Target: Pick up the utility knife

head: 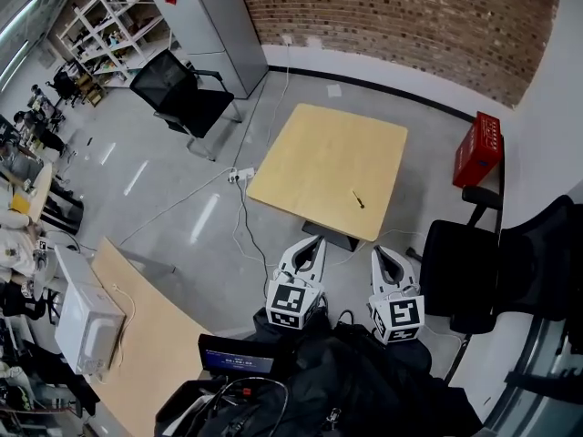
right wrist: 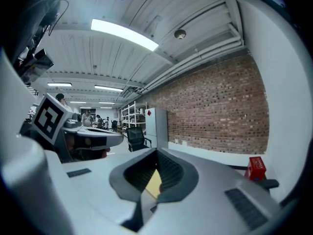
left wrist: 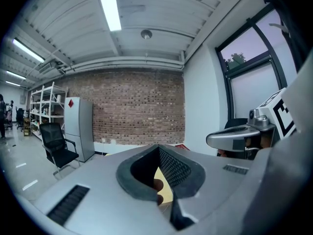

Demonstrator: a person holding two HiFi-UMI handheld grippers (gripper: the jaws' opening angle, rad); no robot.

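Utility knife (head: 358, 198) flat on table (head: 319, 153), long axis diagonal

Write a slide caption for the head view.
Left gripper and right gripper, both shut and empty, held short of the wooden table where the utility knife lies untouched.

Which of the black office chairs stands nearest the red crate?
The right chair, beside the table and just below the red crate; the left chair stands by the grey cabinet.

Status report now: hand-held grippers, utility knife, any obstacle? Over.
Shut, empty: left hand-held gripper, right hand-held gripper. On table, untouched: utility knife. Nothing in the way.
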